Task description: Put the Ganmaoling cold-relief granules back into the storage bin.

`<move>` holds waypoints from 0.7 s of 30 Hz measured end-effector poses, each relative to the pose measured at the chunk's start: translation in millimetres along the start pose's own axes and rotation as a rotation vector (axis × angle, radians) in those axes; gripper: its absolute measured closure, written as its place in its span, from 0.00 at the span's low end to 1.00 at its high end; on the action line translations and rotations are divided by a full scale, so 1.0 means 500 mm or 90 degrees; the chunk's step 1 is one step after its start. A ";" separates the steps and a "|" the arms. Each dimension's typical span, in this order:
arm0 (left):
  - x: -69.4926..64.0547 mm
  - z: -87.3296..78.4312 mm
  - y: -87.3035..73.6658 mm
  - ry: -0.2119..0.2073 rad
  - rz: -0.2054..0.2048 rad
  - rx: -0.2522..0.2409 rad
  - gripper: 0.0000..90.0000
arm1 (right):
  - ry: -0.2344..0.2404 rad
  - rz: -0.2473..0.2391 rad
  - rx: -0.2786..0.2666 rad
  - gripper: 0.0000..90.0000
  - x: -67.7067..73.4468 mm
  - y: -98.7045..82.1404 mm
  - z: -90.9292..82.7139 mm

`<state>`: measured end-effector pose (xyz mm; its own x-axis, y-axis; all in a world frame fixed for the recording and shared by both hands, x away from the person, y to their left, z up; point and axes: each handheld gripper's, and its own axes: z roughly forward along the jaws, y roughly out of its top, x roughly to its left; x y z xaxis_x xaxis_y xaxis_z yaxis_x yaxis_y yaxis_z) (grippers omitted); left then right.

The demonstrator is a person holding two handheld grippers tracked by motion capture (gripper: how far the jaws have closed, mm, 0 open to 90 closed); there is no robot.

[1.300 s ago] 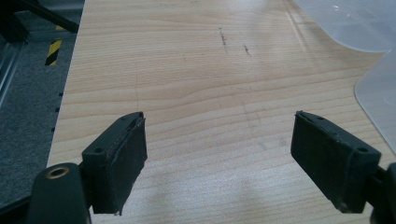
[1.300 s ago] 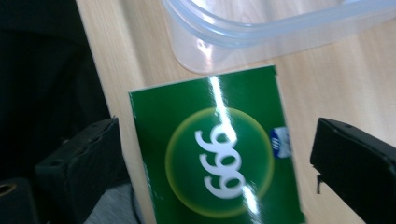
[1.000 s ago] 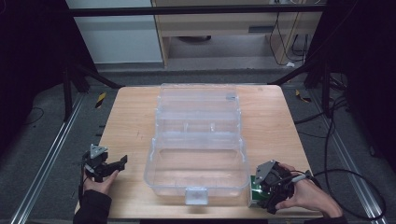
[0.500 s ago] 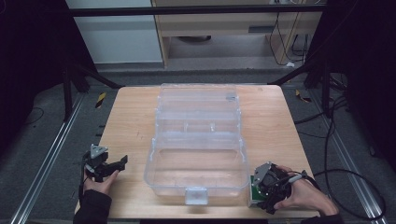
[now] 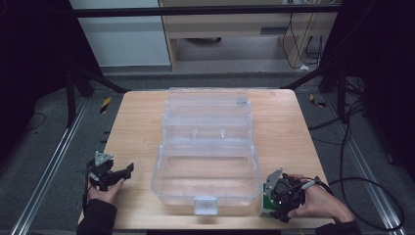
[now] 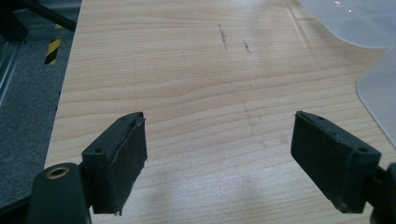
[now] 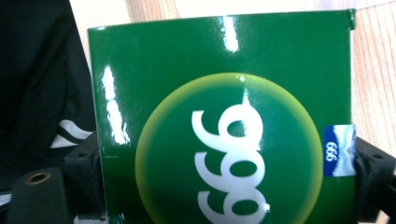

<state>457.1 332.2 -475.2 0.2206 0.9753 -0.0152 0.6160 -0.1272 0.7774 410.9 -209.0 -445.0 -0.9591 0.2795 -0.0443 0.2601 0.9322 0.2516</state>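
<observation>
At the middle of the bench (image 5: 137,122) we see a clear plastic organiser box (image 5: 205,147), lid open toward the far edge. At the near right corner, the right gripper (image 5: 274,198) pinches a green carton (image 7: 224,126) marked 999, just beside the box. At the near left edge, the left gripper (image 6: 219,154) rests with jaws spread, empty. We judge the carton's transfer is beginning; next, lift over the box wall.

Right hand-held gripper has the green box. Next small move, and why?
Probably lift the green box toward the clear case: the right hand-held gripper is clamped on it beside the open case, while the left hand-held gripper sits open over bare table.
</observation>
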 end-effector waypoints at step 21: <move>-0.001 0.003 0.000 -0.001 0.001 0.005 0.20 | -0.013 0.016 -0.029 0.18 -0.001 -0.015 -0.052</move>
<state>457.9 331.6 -476.2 0.2226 0.9748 -0.0142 0.6216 -0.1307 0.7724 406.4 -222.3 -421.8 -0.9498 0.3075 -0.0569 0.2781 0.9138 0.2961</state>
